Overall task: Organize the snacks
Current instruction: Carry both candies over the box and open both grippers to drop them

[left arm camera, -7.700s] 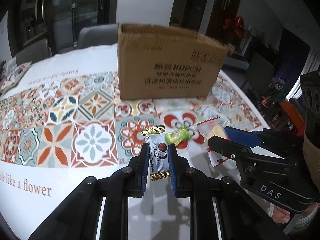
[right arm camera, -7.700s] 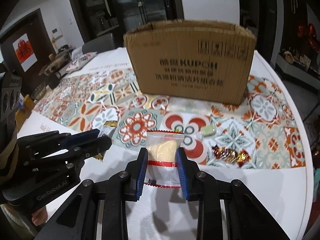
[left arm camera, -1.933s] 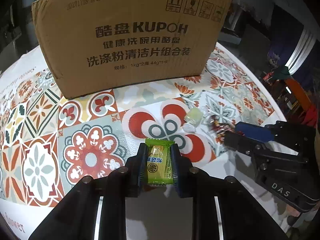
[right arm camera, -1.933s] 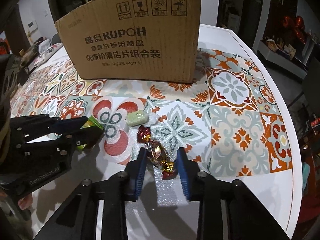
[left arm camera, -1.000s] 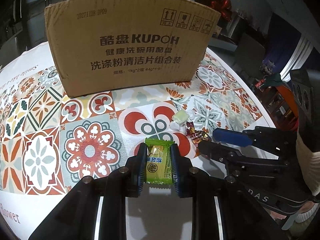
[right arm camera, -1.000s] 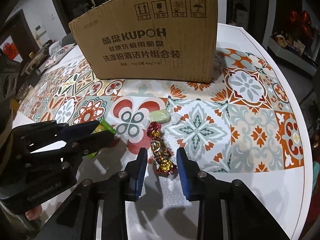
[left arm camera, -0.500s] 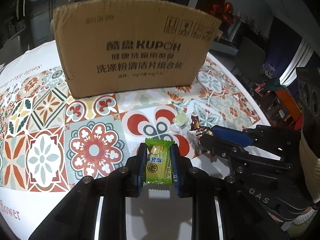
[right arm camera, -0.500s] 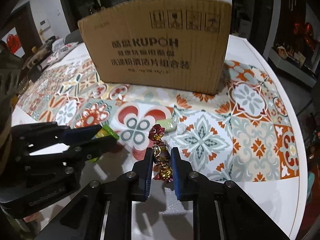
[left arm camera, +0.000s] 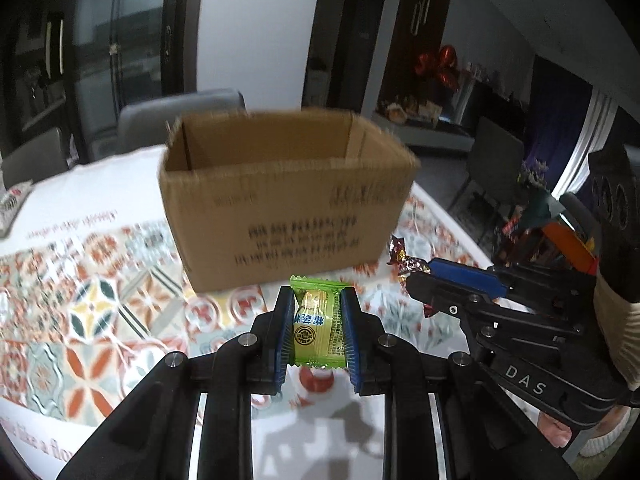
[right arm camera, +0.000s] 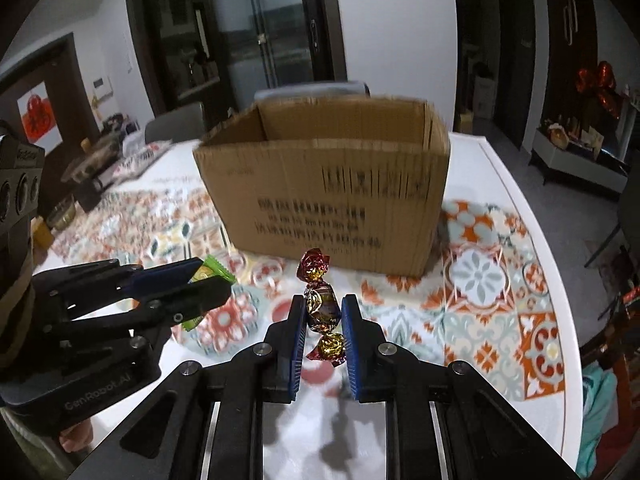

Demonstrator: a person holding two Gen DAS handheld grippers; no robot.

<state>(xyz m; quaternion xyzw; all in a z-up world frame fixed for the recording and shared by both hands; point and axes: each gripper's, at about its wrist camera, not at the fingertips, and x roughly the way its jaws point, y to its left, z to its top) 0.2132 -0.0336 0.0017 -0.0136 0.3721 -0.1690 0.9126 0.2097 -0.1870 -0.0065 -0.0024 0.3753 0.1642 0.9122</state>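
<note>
Both claws are loaded and up off the table (left arm camera: 60, 184), side by side, and the cardboard box (left arm camera: 280, 200) sits dead ahead on the far side of them, its top open. The left claw (left arm camera: 319, 330) is clamped on a green sweet packet (left arm camera: 318, 328), the packet's long axis running straight along the fingers toward the box. The right claw (right arm camera: 323, 328) pinches a foil-wrapped candy (right arm camera: 320, 304), a red and gold twist standing lengthwise between the pads, one twisted end poking out forward. In the left wrist view the right claw (left arm camera: 416, 276) shows in from the right with that candy (left arm camera: 404, 260) at its tip, just in front of the box's near right corner. The box rim lies above and beyond both loads, so the carry looks like forward and over the near wall; neither claw seems clearly closer. The picture is blurred, so what lies inside the box cannot be made out.
</note>
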